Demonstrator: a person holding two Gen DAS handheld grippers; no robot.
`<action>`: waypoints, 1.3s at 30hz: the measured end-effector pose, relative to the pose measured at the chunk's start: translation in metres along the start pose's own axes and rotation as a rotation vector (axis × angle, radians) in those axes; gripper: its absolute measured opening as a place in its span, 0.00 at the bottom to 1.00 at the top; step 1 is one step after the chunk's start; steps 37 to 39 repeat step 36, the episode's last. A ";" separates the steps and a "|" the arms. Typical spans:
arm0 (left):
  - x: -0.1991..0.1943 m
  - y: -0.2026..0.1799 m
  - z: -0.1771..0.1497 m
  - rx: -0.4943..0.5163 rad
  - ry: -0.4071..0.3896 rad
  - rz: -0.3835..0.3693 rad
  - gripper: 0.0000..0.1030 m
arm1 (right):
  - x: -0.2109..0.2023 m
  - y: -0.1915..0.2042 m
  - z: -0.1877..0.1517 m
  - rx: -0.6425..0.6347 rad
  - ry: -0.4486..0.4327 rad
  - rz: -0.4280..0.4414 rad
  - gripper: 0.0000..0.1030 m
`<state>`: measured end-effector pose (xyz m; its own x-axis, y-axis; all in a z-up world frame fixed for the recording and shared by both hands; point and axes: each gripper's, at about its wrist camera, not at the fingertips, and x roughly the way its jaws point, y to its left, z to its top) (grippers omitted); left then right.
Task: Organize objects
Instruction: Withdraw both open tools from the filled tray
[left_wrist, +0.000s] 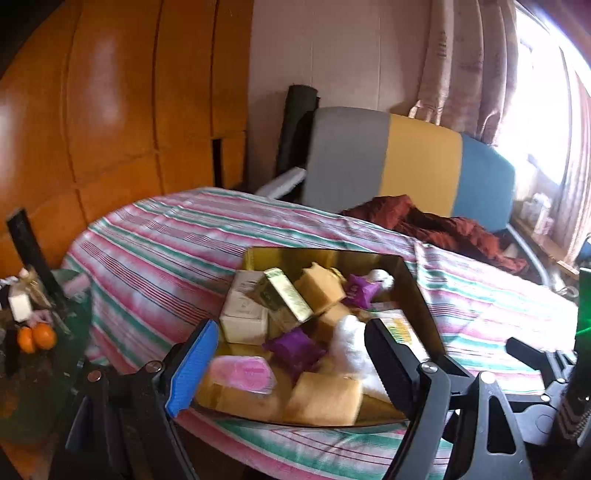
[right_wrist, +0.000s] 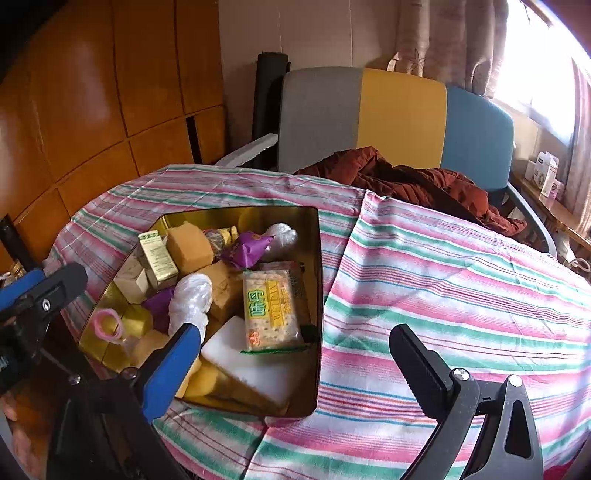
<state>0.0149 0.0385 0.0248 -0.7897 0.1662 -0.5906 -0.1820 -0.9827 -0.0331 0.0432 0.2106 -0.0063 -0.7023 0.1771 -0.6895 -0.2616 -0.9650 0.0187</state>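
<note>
A gold tin (left_wrist: 417, 295) sits on the striped tablecloth (right_wrist: 443, 277), full of small things. Inside are yellow sponge blocks (left_wrist: 325, 398), a gold-green carton (left_wrist: 284, 295), purple packets (left_wrist: 295, 347), a pink packet (left_wrist: 243, 373), white plastic bundles (right_wrist: 192, 299) and a cracker pack (right_wrist: 271, 306). My left gripper (left_wrist: 291, 332) hangs open over the tin's near end with nothing between its fingers. My right gripper (right_wrist: 295, 332) is open too, its blue finger over the tin and its black finger over bare cloth to the right. The left gripper (right_wrist: 48, 280) also shows at the left edge of the right wrist view.
A chair with a grey, yellow and blue back (left_wrist: 406, 162) stands behind the table, a rust-red garment (left_wrist: 436, 225) draped over it. Wooden cabinets (left_wrist: 110, 110) fill the left. A low stand with oranges (left_wrist: 37, 338) is at the left; boxes (right_wrist: 546, 173) line the window sill.
</note>
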 end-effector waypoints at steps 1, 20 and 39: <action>-0.003 0.000 -0.001 0.007 -0.014 0.002 0.80 | 0.000 0.001 -0.001 -0.001 0.003 0.001 1.00; 0.009 0.014 -0.011 -0.027 0.033 0.001 0.68 | 0.012 0.013 -0.009 -0.038 0.045 0.038 1.00; 0.016 0.017 -0.016 -0.043 0.035 0.023 0.65 | 0.016 0.012 -0.009 -0.036 0.042 0.031 1.00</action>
